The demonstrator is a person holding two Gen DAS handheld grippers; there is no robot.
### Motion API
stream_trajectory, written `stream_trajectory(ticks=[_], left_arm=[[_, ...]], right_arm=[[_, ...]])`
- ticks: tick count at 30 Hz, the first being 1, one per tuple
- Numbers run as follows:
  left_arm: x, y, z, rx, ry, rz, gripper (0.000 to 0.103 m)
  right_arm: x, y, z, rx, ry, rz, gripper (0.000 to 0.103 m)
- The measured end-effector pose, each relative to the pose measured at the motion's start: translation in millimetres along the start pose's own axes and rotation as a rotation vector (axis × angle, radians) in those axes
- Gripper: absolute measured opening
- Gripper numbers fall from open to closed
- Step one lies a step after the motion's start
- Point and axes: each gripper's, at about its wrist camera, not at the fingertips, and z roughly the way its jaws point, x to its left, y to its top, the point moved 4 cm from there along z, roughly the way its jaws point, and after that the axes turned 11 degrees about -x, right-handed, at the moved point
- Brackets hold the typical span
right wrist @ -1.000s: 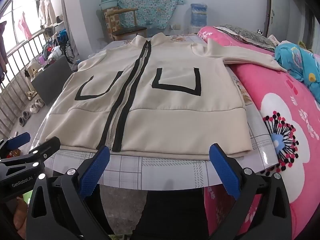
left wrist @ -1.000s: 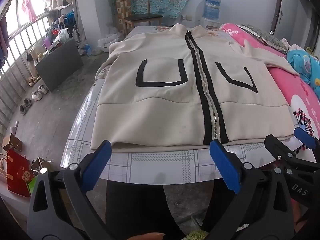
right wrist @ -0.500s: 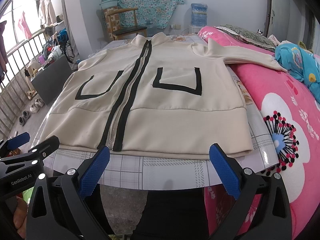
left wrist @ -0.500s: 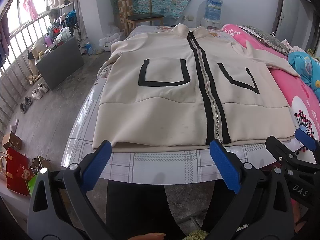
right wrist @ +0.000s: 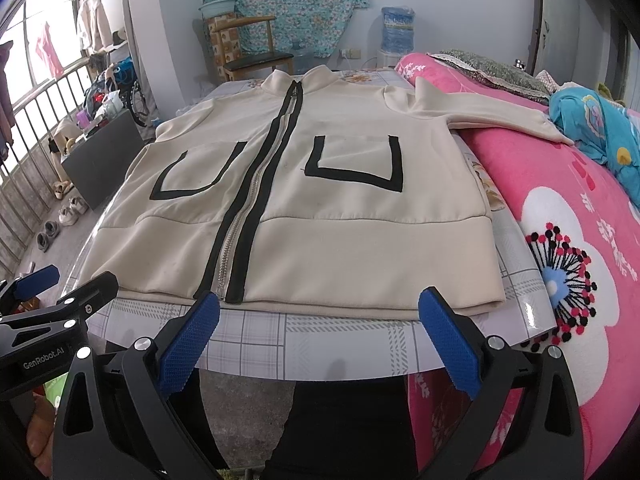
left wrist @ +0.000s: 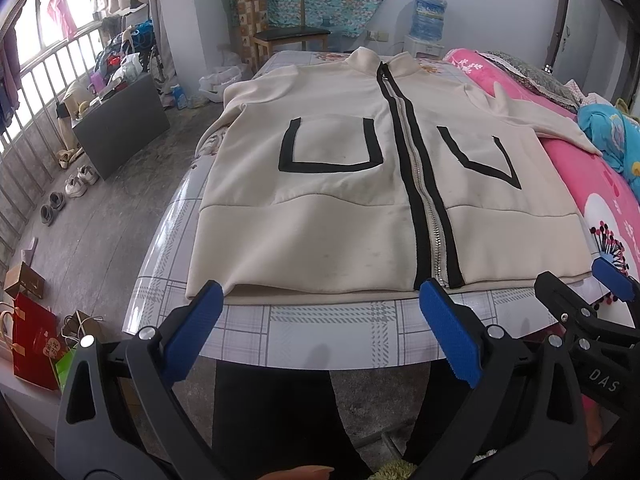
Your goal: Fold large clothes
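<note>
On the far left, shoes [left wrist: 76, 180] sit on the concrete floor beside a dark box [left wrist: 120, 128]. The left gripper [left wrist: 320, 332] hovers at the near edge of the tabletop [left wrist: 320, 336], its blue-padded fingers [left wrist: 192, 330] spread wide and holding nothing. The cream jacket [left wrist: 320, 216] lies flat and face-up on the tabletop, zipped, collar toward the far end, hem just beyond the fingertips. Black U-shaped trims sit either side of the black-edged zipper [left wrist: 416, 184]. The right gripper [right wrist: 320, 340] is likewise held at the near edge with its fingers [right wrist: 448, 344] apart and empty. The jacket's right-hand sleeve [right wrist: 480, 112] stretches onto the pink flowered blanket [right wrist: 580, 220] on the bed beside the tabletop, near a blue garment [right wrist: 596, 124].
</note>
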Motion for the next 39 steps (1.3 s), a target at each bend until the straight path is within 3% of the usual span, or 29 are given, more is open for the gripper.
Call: stream_trajectory(ticks=[39], left_arm=[[2.1,-0.1,0.1,-0.001,0.001,-0.003,0.095]], right_arm=[[4.3,3.4,-2.5,-0.002,-0.002,-0.012,0.097]])
